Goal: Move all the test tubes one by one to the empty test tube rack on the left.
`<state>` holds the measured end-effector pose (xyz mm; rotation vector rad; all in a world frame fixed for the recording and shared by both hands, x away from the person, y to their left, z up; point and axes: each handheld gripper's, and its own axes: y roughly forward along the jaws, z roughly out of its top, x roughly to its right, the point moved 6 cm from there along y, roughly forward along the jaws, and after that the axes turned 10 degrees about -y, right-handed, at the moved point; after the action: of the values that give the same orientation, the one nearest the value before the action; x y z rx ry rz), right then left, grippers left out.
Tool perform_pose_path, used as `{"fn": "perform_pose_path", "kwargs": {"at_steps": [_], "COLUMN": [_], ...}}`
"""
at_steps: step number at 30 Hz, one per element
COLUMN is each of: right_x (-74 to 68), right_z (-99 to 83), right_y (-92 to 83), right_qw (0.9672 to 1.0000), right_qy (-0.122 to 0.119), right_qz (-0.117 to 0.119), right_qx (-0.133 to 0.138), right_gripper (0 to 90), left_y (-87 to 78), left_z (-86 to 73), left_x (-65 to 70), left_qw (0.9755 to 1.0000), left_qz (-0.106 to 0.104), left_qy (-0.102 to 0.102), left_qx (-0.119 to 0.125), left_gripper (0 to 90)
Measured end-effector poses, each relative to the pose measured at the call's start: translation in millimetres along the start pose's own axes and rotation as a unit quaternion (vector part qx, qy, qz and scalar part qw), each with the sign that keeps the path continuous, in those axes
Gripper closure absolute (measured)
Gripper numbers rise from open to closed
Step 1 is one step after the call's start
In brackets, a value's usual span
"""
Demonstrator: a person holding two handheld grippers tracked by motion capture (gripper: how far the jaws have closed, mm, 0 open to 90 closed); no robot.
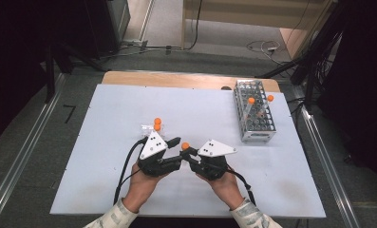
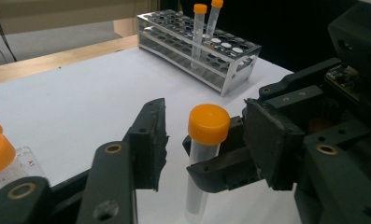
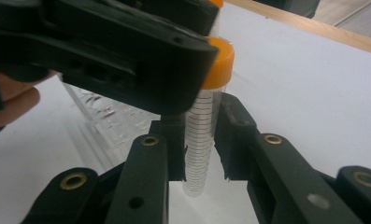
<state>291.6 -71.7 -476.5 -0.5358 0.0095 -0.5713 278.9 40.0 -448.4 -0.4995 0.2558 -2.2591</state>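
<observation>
High view: right gripper [image 1: 190, 154] clamped on capped tube [image 1: 185, 147]; left gripper [image 1: 173, 148] half-open around cap, not gripping; two tubes in rack [image 1: 255, 128] at two o'clock, two more left.

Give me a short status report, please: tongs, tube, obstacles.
Right tongs shut on upright tube. Left tongs open around its orange cap, pads not touching. Nothing in the way.

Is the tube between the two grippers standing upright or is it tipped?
Upright: the tube stands vertical, orange cap on top, clamped by the right hand-held gripper.
</observation>
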Motion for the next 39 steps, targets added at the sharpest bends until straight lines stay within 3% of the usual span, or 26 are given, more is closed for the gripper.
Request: {"fn": "perform_pose_path", "kwargs": {"at_steps": [13, 21, 29, 39], "right_x": [-4.7, -4.9, -1.3, 3.5], "right_z": [2.1, 2.3, 0.8, -4.9], "right_y": [0.1, 0.1, -0.1, 3.8], "right_qw": [0.9999, 0.9998, 0.9995, 0.9989], "right_qy": [0.004, 0.007, 0.014, 0.021], "right_qz": [0.015, 0.02, 0.025, 0.02], "right_qx": [0.004, 0.006, -0.008, -0.037], "right_gripper": [72.0, 70.7, 37.8, 20.9], "left_y": [1.8, 0.3, -13.2, -31.3], "left_z": [-3.0, -1.9, 11.4, 26.7], "left_x": [1.3, 1.1, -7.7, -21.6], "left_qw": [1.0, 1.0, 0.9997, 0.9984], "left_qz": [-0.002, -0.004, -0.003, 0.001], "left_qy": [0.006, 0.004, -0.012, -0.032], "left_qx": [-0.003, 0.001, 0.021, 0.047], "left_gripper": [67.4, 69.1, 69.2, 69.3]}}
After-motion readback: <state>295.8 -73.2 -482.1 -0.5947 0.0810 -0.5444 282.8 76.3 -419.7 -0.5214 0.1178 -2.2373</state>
